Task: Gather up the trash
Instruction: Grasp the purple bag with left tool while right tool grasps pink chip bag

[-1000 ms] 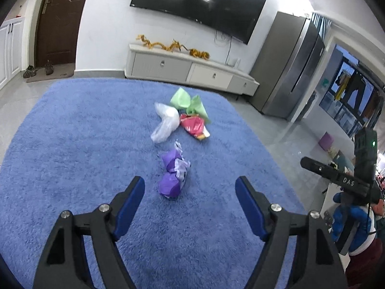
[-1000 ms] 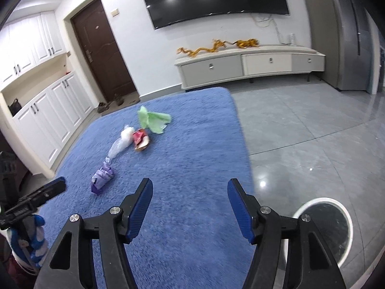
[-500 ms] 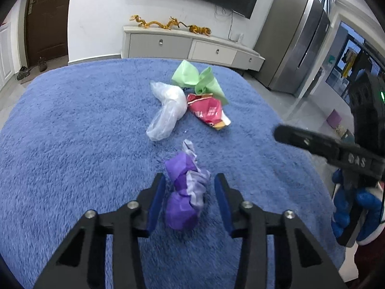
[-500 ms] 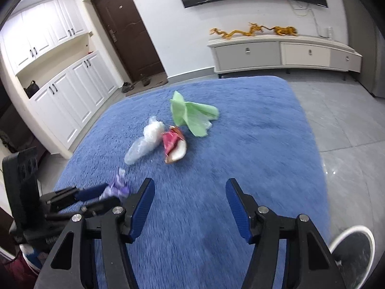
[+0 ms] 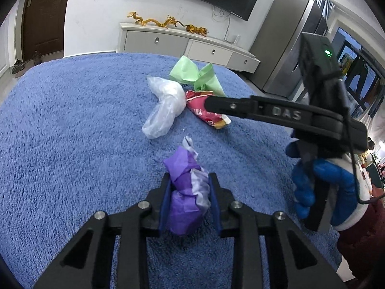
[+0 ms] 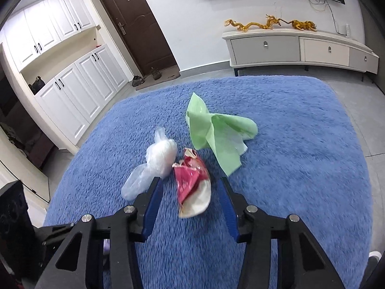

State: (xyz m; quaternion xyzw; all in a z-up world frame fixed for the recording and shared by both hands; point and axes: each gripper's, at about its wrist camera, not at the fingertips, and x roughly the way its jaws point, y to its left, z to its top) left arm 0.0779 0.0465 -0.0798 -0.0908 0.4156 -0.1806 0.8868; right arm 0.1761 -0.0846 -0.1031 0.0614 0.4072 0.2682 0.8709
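My left gripper (image 5: 190, 180) is shut on a crumpled purple paper wad (image 5: 186, 200) on the blue rug (image 5: 72, 132). Beyond it lie a clear plastic bag (image 5: 163, 110), a red snack wrapper (image 5: 204, 113) and a green bag (image 5: 195, 77). My right gripper (image 6: 191, 185) is open, its fingers on either side of the red snack wrapper (image 6: 192, 183). The clear plastic bag (image 6: 154, 163) lies just left of it and the green bag (image 6: 216, 132) beyond. The right gripper also shows from the side in the left wrist view (image 5: 209, 103), over the wrapper.
A white TV cabinet (image 6: 298, 48) with gold dragon figures stands at the far wall under a television. White cupboards (image 6: 72, 91) and a dark door (image 6: 137, 29) are at the left. Grey tile floor surrounds the rug. A grey refrigerator (image 5: 288, 48) stands at the right.
My left gripper has closed on the purple wad. My right gripper has swung left and moved in over the red wrapper, its jaws somewhat narrower.
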